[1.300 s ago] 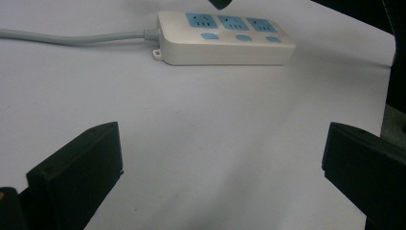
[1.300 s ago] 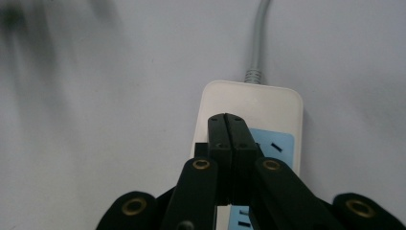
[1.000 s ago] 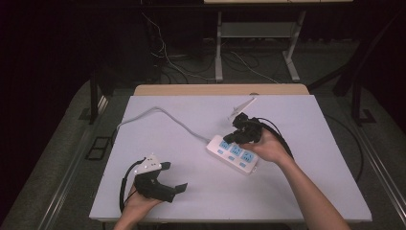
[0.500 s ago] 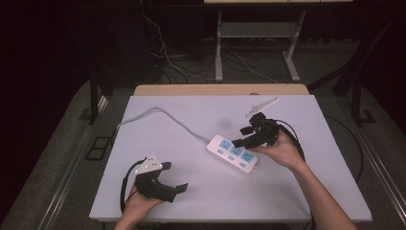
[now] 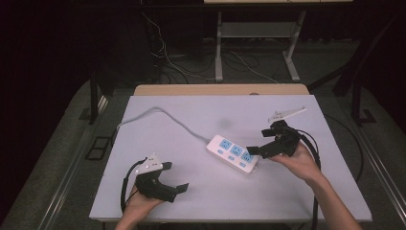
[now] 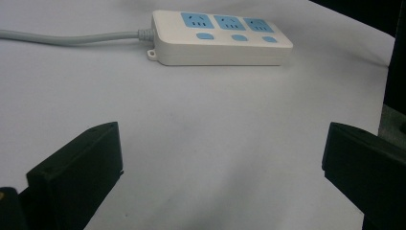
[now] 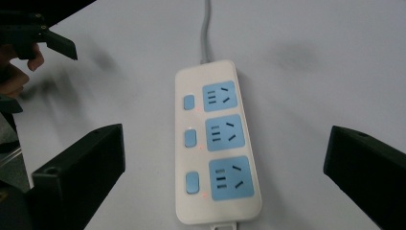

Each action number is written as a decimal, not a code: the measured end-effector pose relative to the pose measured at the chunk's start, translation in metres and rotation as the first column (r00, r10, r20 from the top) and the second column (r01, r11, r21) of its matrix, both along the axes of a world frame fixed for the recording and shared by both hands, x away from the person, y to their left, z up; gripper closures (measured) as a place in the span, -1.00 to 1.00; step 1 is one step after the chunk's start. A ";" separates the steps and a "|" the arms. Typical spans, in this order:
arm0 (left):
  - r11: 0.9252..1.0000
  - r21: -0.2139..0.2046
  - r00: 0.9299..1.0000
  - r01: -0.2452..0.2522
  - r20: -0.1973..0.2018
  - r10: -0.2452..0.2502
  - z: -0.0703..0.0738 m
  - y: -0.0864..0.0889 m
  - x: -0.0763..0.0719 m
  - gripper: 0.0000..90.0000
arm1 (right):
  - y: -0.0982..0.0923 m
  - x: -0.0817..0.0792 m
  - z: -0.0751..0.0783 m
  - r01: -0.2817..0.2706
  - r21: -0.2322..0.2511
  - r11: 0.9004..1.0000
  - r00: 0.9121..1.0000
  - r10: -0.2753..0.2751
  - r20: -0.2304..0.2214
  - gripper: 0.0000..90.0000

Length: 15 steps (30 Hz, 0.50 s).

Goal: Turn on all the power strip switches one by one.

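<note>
The right claw point(image 5: 262, 149), jaws just spread and holding nothing, hovers right of the power strip point(image 5: 233, 153), mid-frame on the bench point(image 5: 191, 120). The left claw point(image 5: 178, 187), also released, waits lower left; all three switch lights appear lit, so the switching seems done.

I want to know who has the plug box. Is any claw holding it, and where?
Nothing is held. The right gripper has just opened beside the power strip, which lies free on the table. The left gripper is open too.

In front of me the pale surface point(image 5: 201, 191) carries a white power strip point(image 5: 233, 153), its grey cable point(image 5: 158, 112) trailing toward the far left corner.
</note>
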<state>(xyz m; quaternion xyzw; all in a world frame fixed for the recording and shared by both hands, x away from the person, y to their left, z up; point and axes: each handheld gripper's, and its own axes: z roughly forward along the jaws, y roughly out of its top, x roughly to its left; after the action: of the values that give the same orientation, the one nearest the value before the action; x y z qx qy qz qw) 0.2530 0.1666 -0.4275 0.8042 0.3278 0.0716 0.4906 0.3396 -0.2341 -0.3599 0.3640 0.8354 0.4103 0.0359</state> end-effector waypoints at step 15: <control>1.000 -0.004 1.000 -0.004 0.000 0.004 0.000 0.000 -0.001 -1.00 | -0.039 -0.043 -0.023 0.089 0.068 0.994 0.996 -0.091 0.016 -0.99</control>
<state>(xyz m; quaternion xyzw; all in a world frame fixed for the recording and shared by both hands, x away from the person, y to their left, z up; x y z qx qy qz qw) 0.2525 0.1661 -0.4272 0.8026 0.3295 0.0719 0.4920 0.2966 -0.2726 -0.3832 0.3985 0.8035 0.4395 0.0498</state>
